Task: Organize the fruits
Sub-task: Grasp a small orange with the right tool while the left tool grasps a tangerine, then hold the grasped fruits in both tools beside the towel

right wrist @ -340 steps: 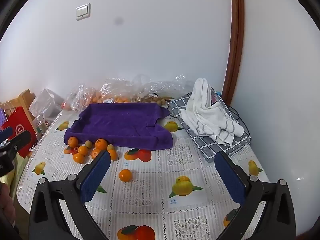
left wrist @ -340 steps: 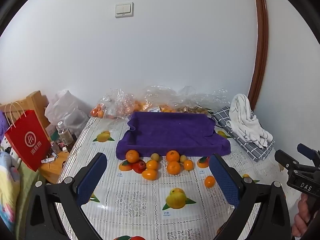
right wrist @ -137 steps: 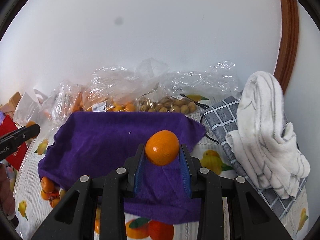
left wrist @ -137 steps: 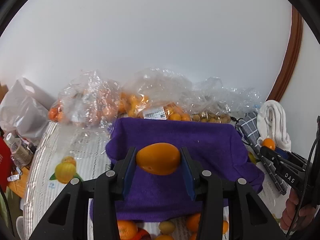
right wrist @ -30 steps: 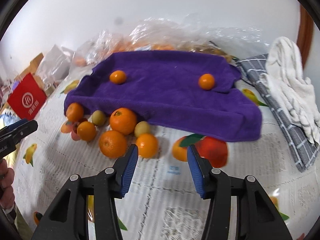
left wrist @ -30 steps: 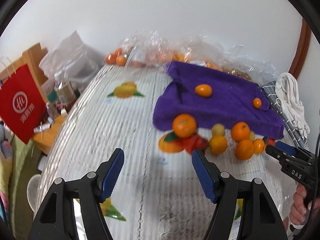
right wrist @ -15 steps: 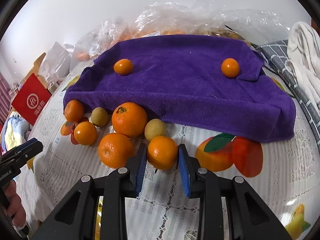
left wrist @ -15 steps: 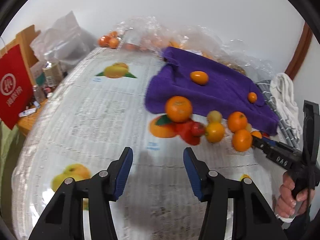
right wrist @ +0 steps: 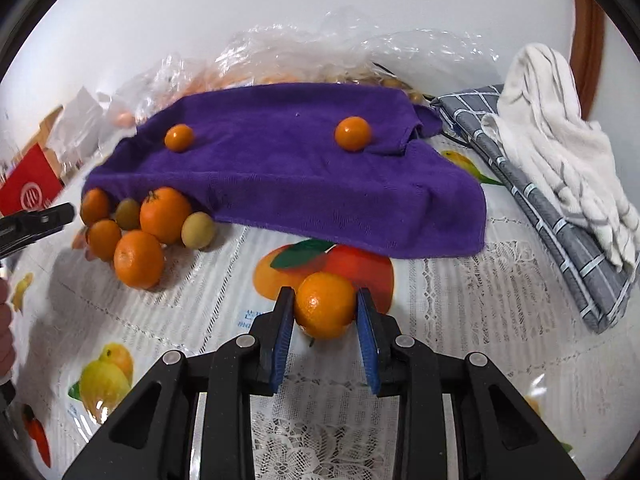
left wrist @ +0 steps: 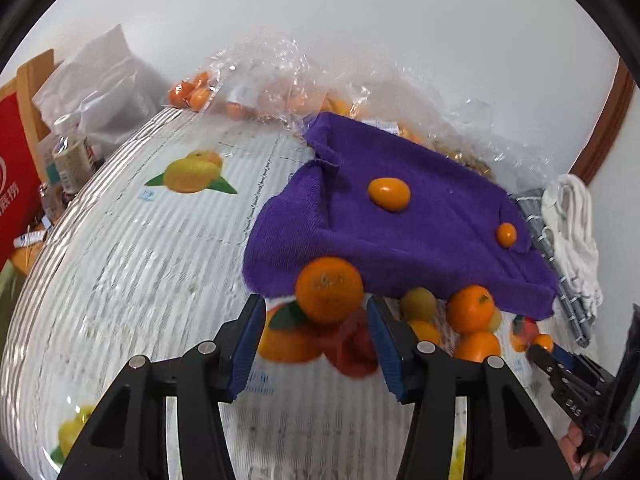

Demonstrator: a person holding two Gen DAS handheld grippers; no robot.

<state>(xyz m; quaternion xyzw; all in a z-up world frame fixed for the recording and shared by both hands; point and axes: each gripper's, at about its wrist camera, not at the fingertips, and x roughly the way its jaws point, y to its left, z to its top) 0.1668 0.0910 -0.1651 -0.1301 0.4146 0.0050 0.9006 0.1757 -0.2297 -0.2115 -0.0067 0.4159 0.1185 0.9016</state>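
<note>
A purple towel [left wrist: 420, 232] [right wrist: 304, 172] lies on the table with an oval orange fruit [left wrist: 389, 194] [right wrist: 179, 137] and a small mandarin [left wrist: 506, 235] [right wrist: 353, 133] on it. Loose oranges [right wrist: 138, 258] and greenish fruits [right wrist: 199, 230] cluster at its front left edge. My left gripper [left wrist: 315, 304] is open around a big orange [left wrist: 329, 290] that sits between its fingertips, with a gap at the left pad. My right gripper [right wrist: 324, 300] is shut on a small orange [right wrist: 325, 306], held over a printed fruit on the tablecloth.
Clear plastic bags of fruit [left wrist: 280, 92] [right wrist: 320, 52] line the wall behind the towel. A white towel [right wrist: 560, 152] lies on a grey checked cloth [right wrist: 568, 240] at the right. A red paper bag [left wrist: 12, 184] and a bottle [left wrist: 72, 160] stand past the table's left edge.
Both jaws narrowed. The left gripper moved forward and down until the big orange came between its tips. The right gripper shut on a small orange and drew it right, away from the cluster.
</note>
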